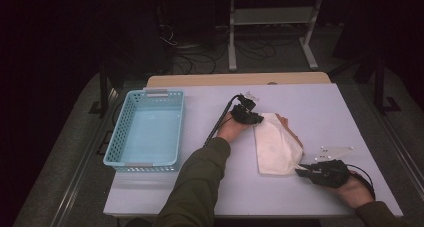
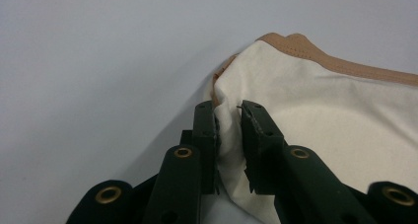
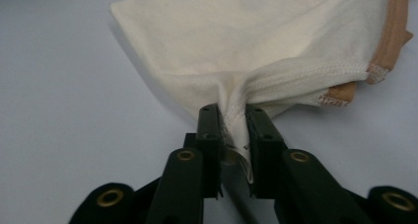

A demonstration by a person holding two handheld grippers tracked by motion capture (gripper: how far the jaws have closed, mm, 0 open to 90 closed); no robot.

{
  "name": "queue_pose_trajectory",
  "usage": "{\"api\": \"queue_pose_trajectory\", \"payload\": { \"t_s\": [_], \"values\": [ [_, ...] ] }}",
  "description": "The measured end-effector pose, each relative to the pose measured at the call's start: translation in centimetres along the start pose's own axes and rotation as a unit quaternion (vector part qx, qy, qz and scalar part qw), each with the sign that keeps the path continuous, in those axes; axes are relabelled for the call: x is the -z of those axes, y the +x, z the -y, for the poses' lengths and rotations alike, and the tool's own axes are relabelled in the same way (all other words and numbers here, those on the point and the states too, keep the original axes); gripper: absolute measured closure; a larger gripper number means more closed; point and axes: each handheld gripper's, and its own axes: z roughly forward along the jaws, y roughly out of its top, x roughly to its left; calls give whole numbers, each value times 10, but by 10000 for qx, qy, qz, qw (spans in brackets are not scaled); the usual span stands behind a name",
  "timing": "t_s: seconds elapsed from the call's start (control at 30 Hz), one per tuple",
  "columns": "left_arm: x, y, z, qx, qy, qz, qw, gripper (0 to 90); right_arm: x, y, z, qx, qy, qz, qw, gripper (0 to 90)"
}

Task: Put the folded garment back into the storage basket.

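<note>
Cloth (image 1: 276, 146) lies folded on the desk (image 1: 200, 192), right of the basket (image 1: 147, 127) — left gripper (image 1: 248, 114) pinching its far corner, right gripper (image 1: 306, 171) its near hem, probably to lift it evenly.

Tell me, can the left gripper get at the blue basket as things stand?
Probably yes: the blue basket sits open beside the left gripper with bare table between, but that gripper is clamped on the cream cloth.
</note>
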Motion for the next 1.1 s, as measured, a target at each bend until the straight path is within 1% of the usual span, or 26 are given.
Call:
{"api": "queue_pose_trajectory", "payload": {
  "t_s": [0.07, 0.1, 0.17, 0.27, 0.33, 0.37, 0.43, 0.47, 0.53, 0.57, 0.6, 0.63, 0.67, 0.7, 0.73, 0.77, 0.8, 0.87, 0.9, 0.93, 0.97, 1.03, 1.1],
  "values": [
    [0, 0, 0, 8, 1, -2, 10000, 765, 0, 0, -1, -33, 15, -24, 10000, 806],
    [0, -1, 0, 26, -1, -10, 10000, 765, 0, 0, -1, -33, 15, -24, 10000, 806],
    [0, -2, -1, -67, 35, -66, 9999, 772, -1, -1, -1, -97, 13, -79, 9999, 825],
    [0, -4, -2, -74, 14, -106, 9999, 776, -1, -2, -3, -166, -6, -150, 9998, 830],
    [0, -4, -2, -43, 12, -108, 9999, 777, -1, -2, -3, -186, -13, -168, 9997, 831],
    [1, -4, -2, -70, 29, -98, 9999, 777, 0, -1, -5, -214, -78, -252, 9994, 831],
    [1, -5, -3, -95, -3, -98, 9999, 778, 1, -1, -7, -221, -135, -281, 9993, 831],
    [2, -6, -3, -62, -7, -82, 9999, 778, 2, -1, -8, -259, -167, -320, 9990, 830],
    [2, -6, -3, -77, -11, -81, 9999, 779, 5, -2, -9, -275, -282, -344, 9986, 830],
    [4, -7, -4, -48, -47, -51, 10000, 779, 6, -2, -10, -310, -340, -370, 9983, 830],
    [4, -7, -4, -48, -47, -51, 10000, 779, 6, -2, -10, -310, -340, -370, 9983, 830],
    [6, -7, -5, -99, -20, -11, 9999, 779, 9, -2, -13, -345, -453, -403, 9976, 830],
    [6, -7, -5, -99, -20, -11, 9999, 779, 9, -2, -13, -345, -453, -403, 9976, 830],
    [7, -8, -6, -59, -85, 35, 9999, 779, 9, -2, -14, -350, -482, -413, 9974, 831],
    [8, -9, -7, -57, -97, 70, 9999, 779, 11, -1, -16, -360, -534, -428, 9970, 830],
    [10, -11, -9, -39, -149, 124, 9998, 779, 13, -1, -20, -351, -637, -459, 9963, 830],
    [10, -11, -9, -39, -149, 124, 9998, 780, 13, -1, -20, -351, -637, -459, 9963, 830],
    [14, -14, -11, -58, -182, 208, 9996, 780, 15, 0, -25, -335, -757, -493, 9953, 830],
    [16, -15, -12, -51, -198, 262, 9994, 780, 15, 0, -27, -321, -785, -504, 9951, 830],
    [16, -15, -12, -51, -198, 262, 9994, 780, 15, 0, -27, -321, -785, -504, 9951, 830],
    [18, -17, -14, -67, -217, 311, 9993, 780, 16, 0, -30, -334, -863, -524, 9943, 831],
    [20, -18, -15, -77, -229, 322, 9992, 780, 16, 0, -31, -320, -895, -540, 9940, 830],
    [25, -22, -18, -109, -274, 419, 9987, 780, 15, 1, -35, -308, -933, -551, 9936, 830]
  ]
}}
